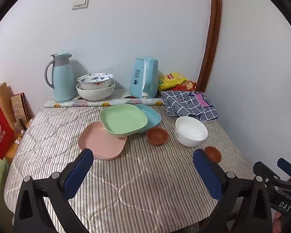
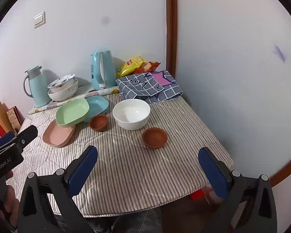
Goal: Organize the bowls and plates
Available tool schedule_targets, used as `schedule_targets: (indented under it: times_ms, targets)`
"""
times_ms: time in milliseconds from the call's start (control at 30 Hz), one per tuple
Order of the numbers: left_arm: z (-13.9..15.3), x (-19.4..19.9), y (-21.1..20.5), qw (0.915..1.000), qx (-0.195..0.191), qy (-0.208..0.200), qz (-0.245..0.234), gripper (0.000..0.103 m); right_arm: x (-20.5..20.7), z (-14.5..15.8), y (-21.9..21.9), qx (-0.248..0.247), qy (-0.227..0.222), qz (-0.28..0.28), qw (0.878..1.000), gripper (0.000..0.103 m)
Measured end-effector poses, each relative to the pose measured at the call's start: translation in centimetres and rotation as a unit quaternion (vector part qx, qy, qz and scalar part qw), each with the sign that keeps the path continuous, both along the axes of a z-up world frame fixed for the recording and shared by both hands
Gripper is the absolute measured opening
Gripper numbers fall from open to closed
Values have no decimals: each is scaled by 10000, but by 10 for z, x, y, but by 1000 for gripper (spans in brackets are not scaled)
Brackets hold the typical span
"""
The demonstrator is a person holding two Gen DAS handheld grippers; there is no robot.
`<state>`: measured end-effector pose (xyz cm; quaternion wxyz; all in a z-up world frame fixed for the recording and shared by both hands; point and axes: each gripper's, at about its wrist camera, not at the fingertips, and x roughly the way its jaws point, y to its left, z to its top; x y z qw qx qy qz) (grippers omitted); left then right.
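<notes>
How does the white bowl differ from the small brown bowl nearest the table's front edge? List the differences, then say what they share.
The white bowl is clearly bigger and deeper than the brown bowl, which is low and shallow. The white bowl is glossy white; the brown bowl is a dull reddish brown. The white bowl sits farther back, near the checked cloth; the brown bowl sits closer to the grippers. Both are round, upright, empty and on the striped table cover.

Striped-cloth table (image 1: pixel 126 184) bearing plates, bowls.

Before you: green plate (image 1: pixel 123 120) on pink plate (image 1: pixel 102 142) and blue plate (image 1: pixel 152 116); white bowl (image 1: pixel 191 131); two brown bowls (image 1: pixel 157 136); grey-striped cloth on bench (image 1: pixel 126 184); blue-padded fingers (image 1: pixel 79 172).
</notes>
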<state>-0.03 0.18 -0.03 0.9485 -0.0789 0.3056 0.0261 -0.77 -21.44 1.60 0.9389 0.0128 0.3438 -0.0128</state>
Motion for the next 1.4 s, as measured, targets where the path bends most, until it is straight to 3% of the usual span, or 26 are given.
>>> schedule_targets:
  times_ms: [100,300,1400]
  targets:
    - [0,-1,7,9999,-115,-17,-3,103,0,0,-1,9,21,24,10000,103]
    - [4,-2,-1,9999,106,-12,-24,103,-3,-1,-1,-97,-13,-16,10000,103]
    - [8,-6,3,9999,164,6,51,103,-5,7,3,-87,14,98,9999,103]
